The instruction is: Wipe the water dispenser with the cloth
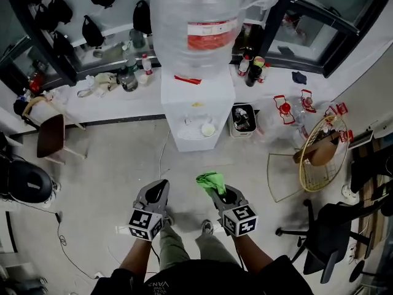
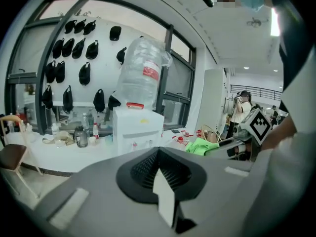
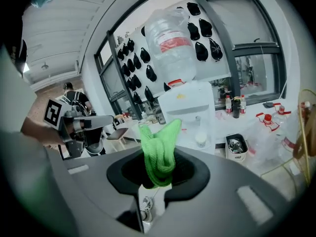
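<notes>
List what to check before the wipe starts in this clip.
1. Cloth clamped in right gripper: ok.
2. Left gripper shut, holding nothing: ok.
3. Grippers at water dispenser: not ok, both stand apart from it.
4. Drip tray free: not ok, a white cup sits there.
5. Cloth damp: cannot tell.

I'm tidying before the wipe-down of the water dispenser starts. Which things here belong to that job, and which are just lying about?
Job: crumpled green cloth, clamped in the right gripper; white box-shaped water dispenser with its clear plastic bottle.
Lying about: brown wooden chair; small pale bin; black office chair; dark bottles on the white ledge.
</notes>
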`<state>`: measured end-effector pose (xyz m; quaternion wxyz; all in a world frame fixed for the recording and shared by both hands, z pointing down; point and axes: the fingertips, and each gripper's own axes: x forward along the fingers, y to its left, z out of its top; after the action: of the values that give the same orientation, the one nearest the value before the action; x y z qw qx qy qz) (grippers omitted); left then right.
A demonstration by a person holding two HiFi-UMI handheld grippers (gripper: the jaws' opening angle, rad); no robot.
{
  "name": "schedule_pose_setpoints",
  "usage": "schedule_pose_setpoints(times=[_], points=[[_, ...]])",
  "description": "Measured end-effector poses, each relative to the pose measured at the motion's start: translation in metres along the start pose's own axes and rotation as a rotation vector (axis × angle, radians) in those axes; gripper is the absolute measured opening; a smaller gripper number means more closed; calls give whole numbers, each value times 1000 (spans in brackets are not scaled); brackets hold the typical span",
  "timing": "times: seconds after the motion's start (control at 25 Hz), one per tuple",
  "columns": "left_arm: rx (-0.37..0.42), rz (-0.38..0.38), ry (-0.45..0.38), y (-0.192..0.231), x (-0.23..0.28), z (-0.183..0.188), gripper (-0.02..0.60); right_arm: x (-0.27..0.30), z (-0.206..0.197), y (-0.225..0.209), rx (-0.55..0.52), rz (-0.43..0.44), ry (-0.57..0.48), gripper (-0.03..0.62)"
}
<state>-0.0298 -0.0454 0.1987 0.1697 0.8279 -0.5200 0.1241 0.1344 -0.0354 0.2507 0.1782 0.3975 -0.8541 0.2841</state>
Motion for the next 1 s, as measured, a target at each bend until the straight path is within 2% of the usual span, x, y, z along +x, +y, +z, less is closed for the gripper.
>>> schedule_pose_setpoints(times=[0.12,0.36,0.6,0.8,1.0], points=[[-3,11,4,34,19,-25,2,42,-12,-6,-3,-14,-1,91],[-48,-38,64,70,61,-112,2,115,-70,-18,-2,-51,28,91],[-19,-26,14,109,108,-162,2,202,-117,-37,-56,-44,71,91],[-22,6,17,136,130,-215,2,267,-153,-58,-99,-45,67,91],[-19,14,-42,161,161,-255,2,326,-179,-77,-182,-19,39,91]])
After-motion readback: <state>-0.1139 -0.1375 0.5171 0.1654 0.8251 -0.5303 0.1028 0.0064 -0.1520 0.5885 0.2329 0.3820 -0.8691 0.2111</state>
